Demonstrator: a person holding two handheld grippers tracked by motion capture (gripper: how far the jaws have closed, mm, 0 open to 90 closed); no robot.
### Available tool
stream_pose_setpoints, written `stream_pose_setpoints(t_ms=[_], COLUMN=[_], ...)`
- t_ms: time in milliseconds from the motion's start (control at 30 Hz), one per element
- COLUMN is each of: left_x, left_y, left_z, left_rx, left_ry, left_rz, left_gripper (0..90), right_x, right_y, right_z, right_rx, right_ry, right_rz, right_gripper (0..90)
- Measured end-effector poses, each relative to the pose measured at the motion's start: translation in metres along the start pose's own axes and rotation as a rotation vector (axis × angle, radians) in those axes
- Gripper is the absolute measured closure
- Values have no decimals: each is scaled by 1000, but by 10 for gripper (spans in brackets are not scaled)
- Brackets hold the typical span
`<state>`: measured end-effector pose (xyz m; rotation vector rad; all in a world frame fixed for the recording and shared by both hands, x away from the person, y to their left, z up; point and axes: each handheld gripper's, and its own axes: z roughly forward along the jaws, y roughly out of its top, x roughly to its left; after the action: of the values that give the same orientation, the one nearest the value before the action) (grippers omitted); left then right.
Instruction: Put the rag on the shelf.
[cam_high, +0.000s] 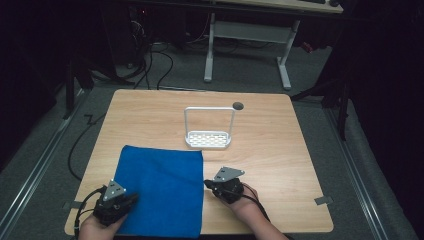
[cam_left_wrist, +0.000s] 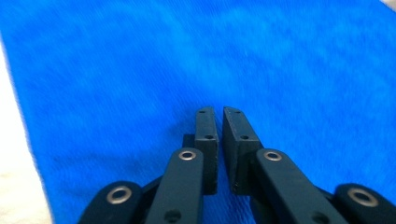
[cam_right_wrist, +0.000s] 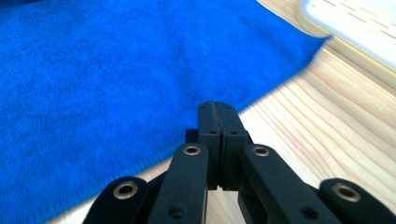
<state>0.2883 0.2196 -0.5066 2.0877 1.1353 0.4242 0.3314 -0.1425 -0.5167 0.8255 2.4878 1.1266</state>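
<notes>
My left gripper (cam_left_wrist: 218, 112) hovers over the blue cloth (cam_high: 162, 187), jaws narrowly apart; my right gripper (cam_right_wrist: 217, 108), apparently fully closed, meets its edge.

Light wooden table (cam_high: 280, 145) in the middle of the frame, grey carpet floor (cam_high: 240, 70) all around, white legs of a desk (cam_high: 247, 37) at the top, black cables (cam_high: 155, 62) on the floor upper left, dark room edges

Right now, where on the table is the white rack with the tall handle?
In the high view, the white rack stands near the table's middle, slightly toward the far edge, just beyond the far right corner of the blue cloth.
</notes>
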Motion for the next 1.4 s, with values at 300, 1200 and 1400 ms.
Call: stream_pose_setpoints(t_ms=[300,1200,1400], left_x=[25,-40,-55], left_y=[2,30,37], left_z=[17,60,70], left_rx=[4,44,34], left_ry=[96,-169,-230], left_rz=[-93,110,143], left_gripper=[805,823,823], right_x=[10,-31,-49], right_y=[7,-46,-58], right_z=[28,-37,-51], right_rx=[47,79,73], right_ry=[31,-147,-203], right_rz=[-35,116,176], right_gripper=[900,900,900])
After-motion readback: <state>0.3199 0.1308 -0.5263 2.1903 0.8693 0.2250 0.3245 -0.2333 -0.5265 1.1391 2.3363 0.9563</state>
